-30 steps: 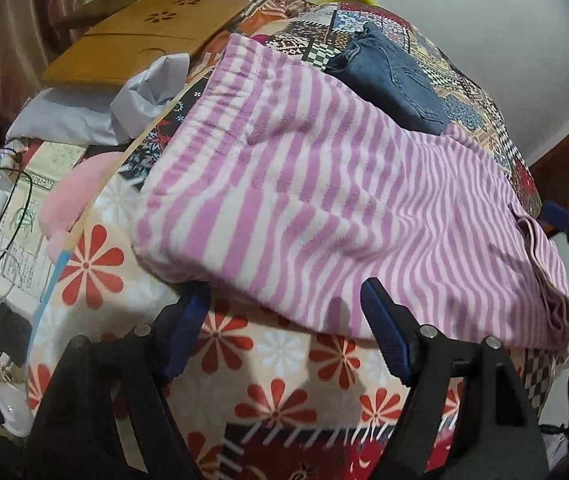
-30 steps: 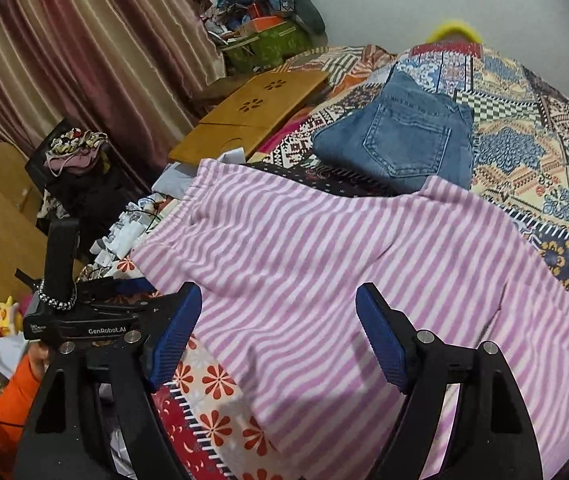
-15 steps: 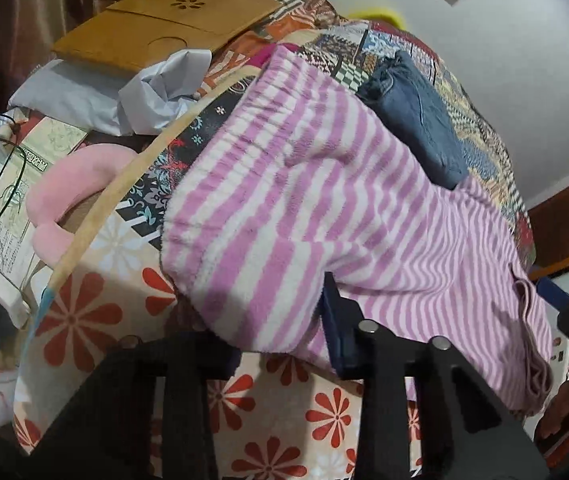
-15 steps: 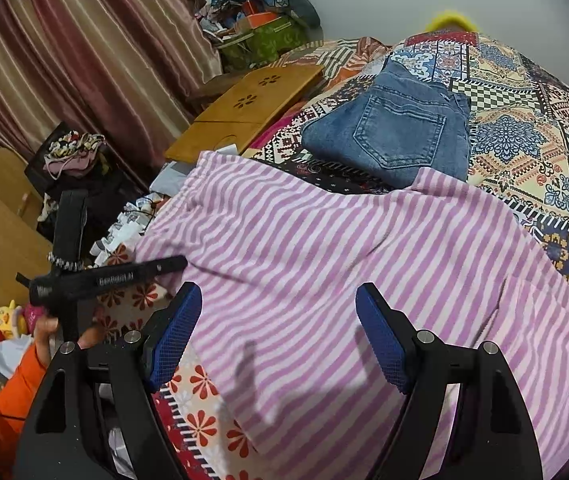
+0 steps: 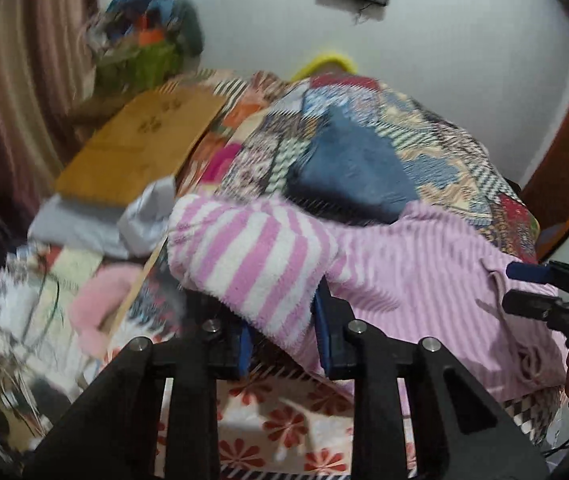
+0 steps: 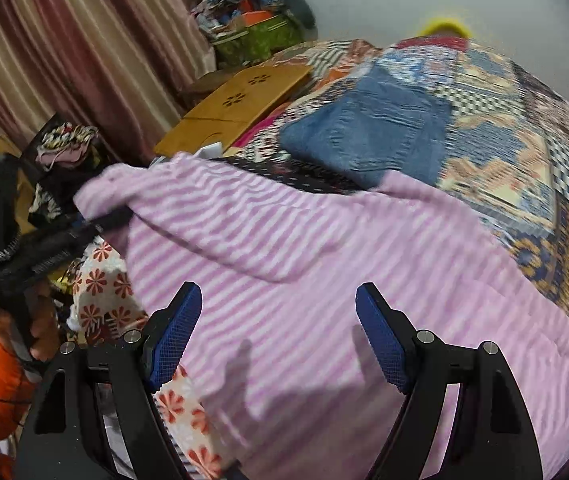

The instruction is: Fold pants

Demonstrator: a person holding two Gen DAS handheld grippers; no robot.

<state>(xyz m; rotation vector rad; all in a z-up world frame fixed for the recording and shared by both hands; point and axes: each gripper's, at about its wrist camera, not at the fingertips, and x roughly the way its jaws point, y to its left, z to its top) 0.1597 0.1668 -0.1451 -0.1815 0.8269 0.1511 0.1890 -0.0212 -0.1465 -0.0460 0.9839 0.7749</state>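
Note:
Pink and white striped pants (image 6: 324,280) lie spread on a patchwork-covered bed (image 6: 524,152). My left gripper (image 5: 282,340) is shut on the left end of the striped pants (image 5: 260,264) and holds that end lifted off the bed; it shows in the right wrist view (image 6: 96,220) at the left, with the cloth rising to it. My right gripper (image 6: 276,336) is open and empty, hovering over the near part of the pants; it appears at the right edge of the left wrist view (image 5: 540,288).
Folded blue jeans (image 6: 372,132) lie on the bed beyond the striped pants. A wooden lap table (image 6: 236,108) rests at the bed's far left. A striped curtain (image 6: 64,60) hangs on the left. Cluttered things and cables (image 5: 24,320) sit beside the bed.
My left gripper closed on the left end of the striped pants and lifted it up off the bed. My right gripper stayed open and shifted slightly.

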